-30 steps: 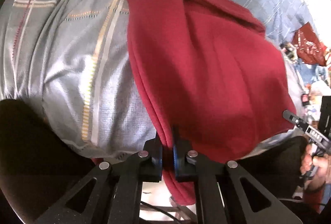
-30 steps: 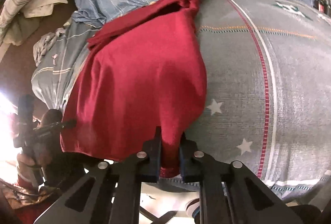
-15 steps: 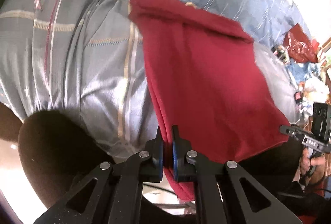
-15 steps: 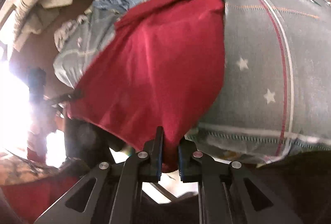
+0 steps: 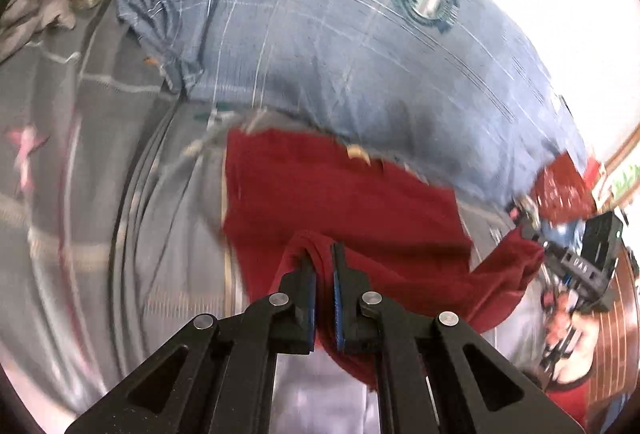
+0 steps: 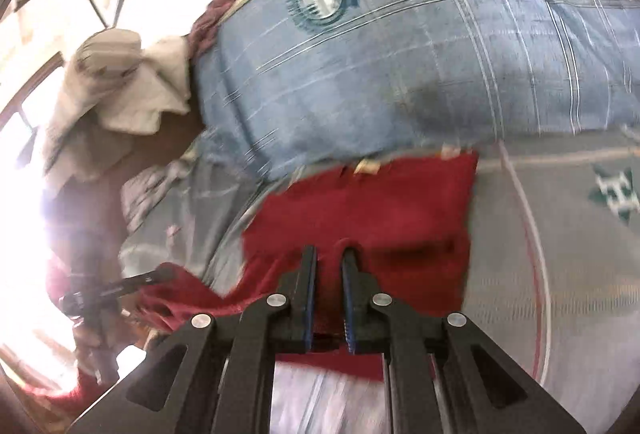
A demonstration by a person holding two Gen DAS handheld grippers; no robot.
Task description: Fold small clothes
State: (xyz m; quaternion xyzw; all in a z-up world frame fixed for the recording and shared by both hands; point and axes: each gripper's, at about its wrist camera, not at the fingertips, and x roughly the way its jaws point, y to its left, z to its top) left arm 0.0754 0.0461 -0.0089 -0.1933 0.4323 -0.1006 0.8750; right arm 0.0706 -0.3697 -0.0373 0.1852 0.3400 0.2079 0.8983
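Left claw (image 5: 324,266) clamped tight on a bunched corner of the red garment (image 5: 340,201); fabric pinched between the blue-edged pads, tail hanging below the jaws. Right claw (image 6: 330,270) likewise closed on another corner of the same red garment (image 6: 368,209), a fold of cloth bulging up between the pads. Held edge lifted off the bed; far half lying flat on the grey patterned bedsheet (image 5: 100,193), back edge touching the blue checked pillow (image 5: 340,45). Plain deep red knit, no print visible, small pale tag at the far edge.

Left view only: pink star on the sheet at left, the other gripper at far right with red cloth trailing to it, a red bag-like item beyond the pillow corner. Right view only: crumpled white cloth (image 6: 120,81) at upper left, green emblem on the sheet at far right, red line across the sheet, the other gripper low at left in glare.

Strong motion blur in both views; garment type not identifiable. Near edge of garment hidden behind claw bodies. Left side of right view blown out by light. Hand holding the far gripper in left view blurred, partly cut off by frame edge.
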